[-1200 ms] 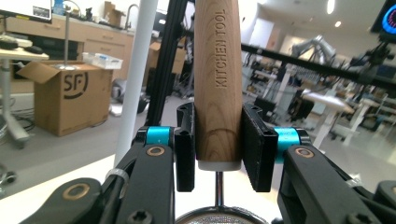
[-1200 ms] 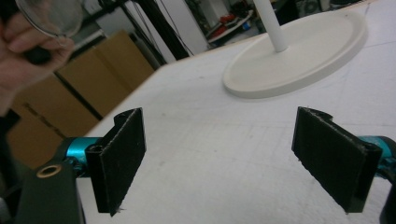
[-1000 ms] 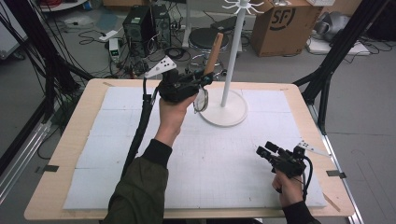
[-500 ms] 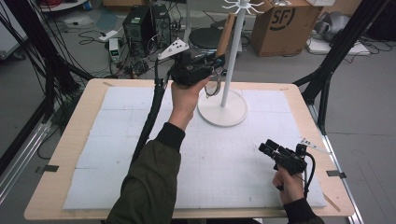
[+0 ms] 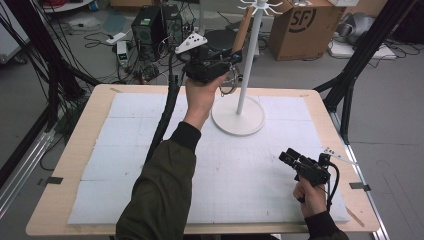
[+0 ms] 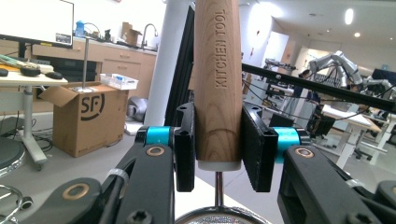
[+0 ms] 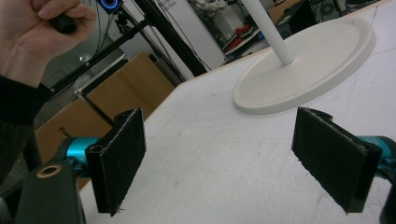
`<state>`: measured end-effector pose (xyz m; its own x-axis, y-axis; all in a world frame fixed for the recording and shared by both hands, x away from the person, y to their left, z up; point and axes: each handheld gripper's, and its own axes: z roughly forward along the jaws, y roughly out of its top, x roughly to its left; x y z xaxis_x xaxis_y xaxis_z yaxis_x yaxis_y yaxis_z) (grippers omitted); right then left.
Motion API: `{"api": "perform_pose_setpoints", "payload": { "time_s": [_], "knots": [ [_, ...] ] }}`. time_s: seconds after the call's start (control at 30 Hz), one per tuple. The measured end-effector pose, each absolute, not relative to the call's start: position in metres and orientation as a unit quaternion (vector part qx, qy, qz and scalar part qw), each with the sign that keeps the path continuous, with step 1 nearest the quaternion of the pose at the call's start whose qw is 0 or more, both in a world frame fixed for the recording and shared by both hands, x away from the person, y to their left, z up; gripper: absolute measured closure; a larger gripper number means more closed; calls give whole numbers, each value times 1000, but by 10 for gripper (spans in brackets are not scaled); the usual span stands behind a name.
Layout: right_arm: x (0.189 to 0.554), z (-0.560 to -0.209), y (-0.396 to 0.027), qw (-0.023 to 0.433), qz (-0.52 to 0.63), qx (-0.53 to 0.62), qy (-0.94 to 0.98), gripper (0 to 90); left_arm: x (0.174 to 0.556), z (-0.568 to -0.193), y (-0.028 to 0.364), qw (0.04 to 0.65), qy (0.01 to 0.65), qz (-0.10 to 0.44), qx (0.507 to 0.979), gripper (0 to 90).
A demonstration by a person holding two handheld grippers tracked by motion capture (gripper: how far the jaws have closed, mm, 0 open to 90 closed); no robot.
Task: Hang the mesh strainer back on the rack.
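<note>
My left gripper (image 5: 227, 62) is held high over the table's far edge, just left of the white stand's pole (image 5: 250, 60). It is shut on the wooden handle (image 6: 218, 70) of a kitchen tool stamped "KITCHEN TOOL". The handle (image 5: 243, 30) points upward toward the hooks (image 5: 257, 6) at the stand's top, and the tool's metal ring (image 5: 227, 82) hangs below the jaws. In the left gripper view both pads (image 6: 184, 149) press the handle's lower end. My right gripper (image 5: 290, 159) rests low at the near right of the mat, open, with nothing between its pads (image 7: 119, 158).
The stand's round white base (image 5: 238, 116) sits at the back middle of the white mat (image 5: 125, 150). Behind the table are a cardboard box (image 5: 300, 22), black equipment (image 5: 150, 25) with cables, and black tripod legs (image 5: 350, 75) at the right.
The left hand has lifted the tool higher and farther back, so the handle now stands beside the upper pole. The right gripper has stayed in place.
</note>
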<state>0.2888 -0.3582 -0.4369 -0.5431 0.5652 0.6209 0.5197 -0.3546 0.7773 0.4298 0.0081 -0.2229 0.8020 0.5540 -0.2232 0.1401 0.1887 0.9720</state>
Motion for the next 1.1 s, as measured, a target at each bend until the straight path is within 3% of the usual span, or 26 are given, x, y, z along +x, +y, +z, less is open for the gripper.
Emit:
{"api": "perform_pose_setpoints", "payload": {
  "time_s": [0.57,1.1],
  "knots": [
    [288,-436,-365,18,673,484,559,171,449,-223,-4,713,296,144,619,689],
    [290,-441,-370,23,665,495,558,171,468,-244,-5,724,302,120,609,687]
  ]
}}
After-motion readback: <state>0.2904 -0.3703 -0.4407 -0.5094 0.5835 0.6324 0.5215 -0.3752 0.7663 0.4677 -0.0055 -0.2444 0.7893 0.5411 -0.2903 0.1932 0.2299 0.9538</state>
